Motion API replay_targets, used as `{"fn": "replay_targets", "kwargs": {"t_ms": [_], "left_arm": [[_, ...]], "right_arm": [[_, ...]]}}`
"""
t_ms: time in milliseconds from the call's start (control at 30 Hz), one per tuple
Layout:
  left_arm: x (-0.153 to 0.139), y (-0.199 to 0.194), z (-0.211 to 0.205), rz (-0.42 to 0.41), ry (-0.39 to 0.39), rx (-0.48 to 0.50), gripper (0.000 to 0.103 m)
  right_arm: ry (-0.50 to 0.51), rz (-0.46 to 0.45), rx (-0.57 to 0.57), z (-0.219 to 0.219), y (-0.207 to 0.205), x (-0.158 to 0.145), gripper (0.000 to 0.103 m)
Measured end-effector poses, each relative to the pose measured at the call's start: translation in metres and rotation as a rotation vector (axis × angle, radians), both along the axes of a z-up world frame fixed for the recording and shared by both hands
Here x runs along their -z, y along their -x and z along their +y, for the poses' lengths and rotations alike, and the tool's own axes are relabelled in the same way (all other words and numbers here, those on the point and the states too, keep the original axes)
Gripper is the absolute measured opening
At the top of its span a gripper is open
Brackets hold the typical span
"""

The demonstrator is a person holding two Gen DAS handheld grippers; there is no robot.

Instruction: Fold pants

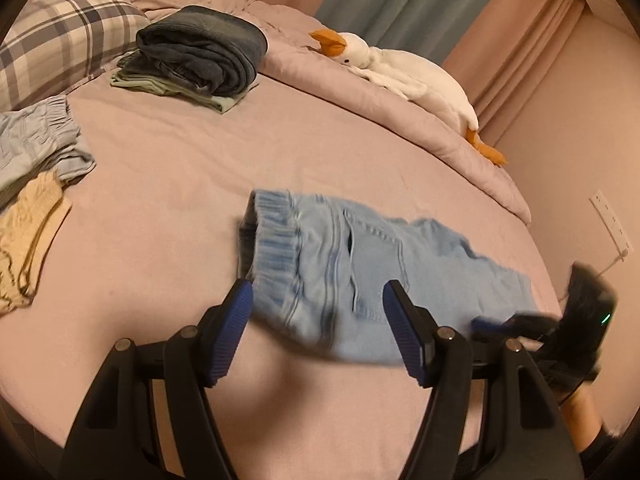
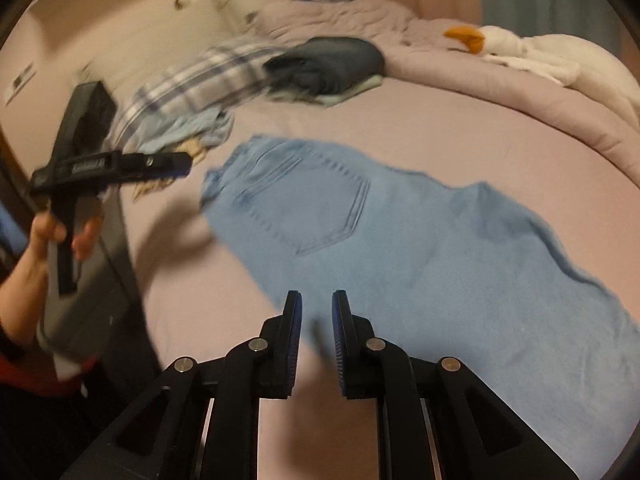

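Light blue jeans (image 1: 360, 264) lie on the pink bed sheet (image 1: 180, 184), waistband to the left, legs running right. In the right wrist view the jeans (image 2: 400, 240) show a back pocket up. My left gripper (image 1: 318, 300) is open wide and empty, just above the waistband end. It also shows in the right wrist view (image 2: 176, 166), held in a hand left of the jeans. My right gripper (image 2: 316, 312) has its jaws a narrow gap apart, holding nothing, over the near edge of the jeans. It shows blurred in the left wrist view (image 1: 492, 324).
A stack of folded dark clothes (image 1: 200, 52) sits at the back. A plaid pillow (image 1: 60, 40), a loose pile of blue and tan clothes (image 1: 36, 168) at left. A white goose plush (image 1: 400, 68) lies on the bunched duvet at right. A wall socket (image 1: 608, 220) is beyond the bed edge.
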State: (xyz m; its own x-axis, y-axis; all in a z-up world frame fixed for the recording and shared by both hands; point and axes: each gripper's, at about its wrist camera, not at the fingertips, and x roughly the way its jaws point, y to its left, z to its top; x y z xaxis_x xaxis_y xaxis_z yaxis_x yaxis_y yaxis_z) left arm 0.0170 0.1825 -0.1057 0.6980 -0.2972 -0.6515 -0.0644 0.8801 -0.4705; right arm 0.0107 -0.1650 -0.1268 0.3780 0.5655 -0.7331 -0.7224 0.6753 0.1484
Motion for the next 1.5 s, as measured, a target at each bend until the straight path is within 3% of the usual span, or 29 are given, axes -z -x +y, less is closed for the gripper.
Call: {"fn": "replay_targets", "kwargs": {"t_ms": [100, 133, 167, 200, 267, 333, 367, 433, 500, 567, 667, 733, 800, 833, 867, 900, 967, 1067, 1167, 1233, 1367, 1500], "left_arm": [[-0.008, -0.022, -0.016, -0.027, 0.023, 0.051, 0.068], [-0.008, -0.031, -0.023, -0.024, 0.015, 0.074, 0.068], [-0.007, -0.039, -0.031, -0.017, 0.004, 0.098, 0.068], [-0.001, -0.053, -0.043, 0.008, -0.014, 0.133, 0.068], [0.013, -0.068, -0.055, 0.062, -0.085, 0.143, 0.068], [0.028, -0.077, -0.061, 0.091, -0.177, 0.15, 0.067], [0.033, -0.077, -0.059, 0.085, -0.175, 0.157, 0.066], [0.039, -0.077, -0.051, 0.09, -0.138, 0.168, 0.062], [0.04, -0.076, -0.043, 0.093, -0.127, 0.171, 0.055], [0.039, -0.075, -0.04, 0.095, -0.106, 0.174, 0.055], [0.039, -0.074, -0.041, 0.088, -0.098, 0.18, 0.055], [0.039, -0.071, -0.045, 0.079, -0.118, 0.183, 0.055], [0.04, -0.071, -0.05, 0.078, -0.144, 0.19, 0.055], [0.039, -0.071, -0.052, 0.078, -0.15, 0.194, 0.055], [0.04, -0.072, -0.052, 0.079, -0.155, 0.199, 0.055], [0.04, -0.072, -0.052, 0.077, -0.158, 0.204, 0.055], [0.041, -0.071, -0.05, 0.069, -0.155, 0.209, 0.055], [0.044, -0.07, -0.049, 0.056, -0.163, 0.218, 0.054], [0.045, -0.071, -0.052, 0.062, -0.19, 0.227, 0.051], [0.045, -0.071, -0.052, 0.064, -0.206, 0.228, 0.049], [0.038, -0.07, -0.059, 0.091, -0.247, 0.211, 0.049], [0.016, -0.059, -0.084, 0.004, -0.356, 0.24, 0.067]], "right_arm": [[0.072, 0.101, -0.007, 0.03, -0.005, 0.046, 0.014], [0.115, 0.079, -0.008, 0.039, -0.001, 0.061, 0.014], [0.091, 0.04, -0.012, 0.039, 0.004, 0.06, 0.015], [0.078, 0.064, -0.013, 0.037, 0.003, 0.058, 0.015], [0.012, 0.203, 0.011, 0.027, -0.011, 0.049, 0.015], [-0.066, 0.218, 0.045, 0.01, -0.021, 0.028, 0.016], [-0.09, 0.205, 0.071, 0.002, -0.029, 0.017, 0.019], [-0.143, 0.204, 0.164, -0.016, -0.056, -0.003, 0.042], [-0.137, 0.182, 0.252, -0.024, -0.092, -0.013, 0.053], [-0.113, 0.193, 0.292, -0.021, -0.127, -0.011, 0.053], [-0.063, 0.323, 0.299, -0.003, -0.179, 0.012, 0.053], [0.003, 0.373, 0.27, 0.004, -0.192, 0.027, 0.053], [0.026, 0.481, 0.224, 0.015, -0.194, 0.043, 0.052], [0.045, 0.508, 0.198, 0.018, -0.192, 0.047, 0.047], [0.086, 0.474, 0.173, 0.022, -0.186, 0.043, 0.038], [0.126, 0.428, 0.14, 0.03, -0.179, 0.038, 0.017], [0.125, 0.399, 0.144, 0.034, -0.174, 0.026, 0.013], [0.092, 0.369, 0.157, 0.035, -0.171, 0.019, 0.01], [0.115, 0.375, 0.194, 0.045, -0.18, 0.043, 0.008], [0.073, 0.413, 0.242, 0.042, -0.186, 0.057, 0.008], [0.051, 0.279, 0.345, 0.028, -0.177, 0.027, 0.008], [-0.033, 0.154, 0.394, -0.013, -0.136, -0.021, 0.008]]}}
